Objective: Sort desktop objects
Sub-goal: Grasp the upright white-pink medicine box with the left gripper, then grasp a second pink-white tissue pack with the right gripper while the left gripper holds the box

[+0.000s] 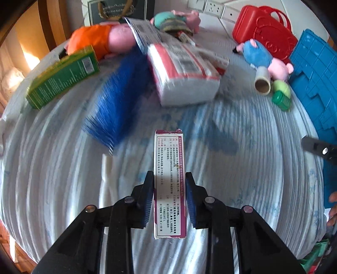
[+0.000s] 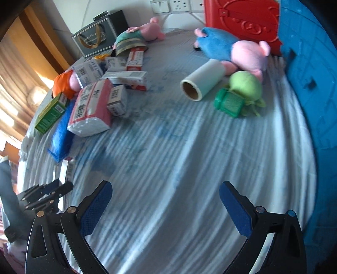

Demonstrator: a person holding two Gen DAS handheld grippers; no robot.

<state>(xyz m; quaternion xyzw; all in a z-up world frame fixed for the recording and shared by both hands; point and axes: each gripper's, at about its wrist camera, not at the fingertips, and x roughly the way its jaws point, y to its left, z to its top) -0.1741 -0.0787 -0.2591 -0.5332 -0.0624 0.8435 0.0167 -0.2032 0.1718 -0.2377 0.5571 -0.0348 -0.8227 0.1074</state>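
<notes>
A: Pose, left gripper (image 1: 169, 179)?
B: Pitched steeply down at the striped sheet (image 1: 242, 168). Blue pads (image 1: 147, 200) clamp a slim box (image 1: 169, 183) by its two long sides, so it is gripping the box. No earlier frame to compare.

A: Box axis?
B: Long axis runs straight up the left wrist frame, along the fingers. Far end points to upper centre, near end sits low between the arms. Printed face is toward the camera. Box is at lower centre; whether it touches the sheet I cannot tell.

A: Right gripper (image 2: 166, 196)?
B: Also tilted down over bare sheet, jaws wide apart, nothing between them. It sits at bottom centre of the right wrist frame.

A: Counts?
B: Right wrist view: three pig plushes, the blue one (image 2: 219, 45) at upper right; one paper roll (image 2: 201, 83); one green toy (image 2: 238, 94); one red case (image 2: 242, 19); one blue tray (image 2: 311, 84) at the right edge; one green carton (image 2: 50, 114); one tissue pack (image 2: 92, 107); one blue brush (image 2: 61, 134). Small cartons at upper left are blurred; at least five.
</notes>
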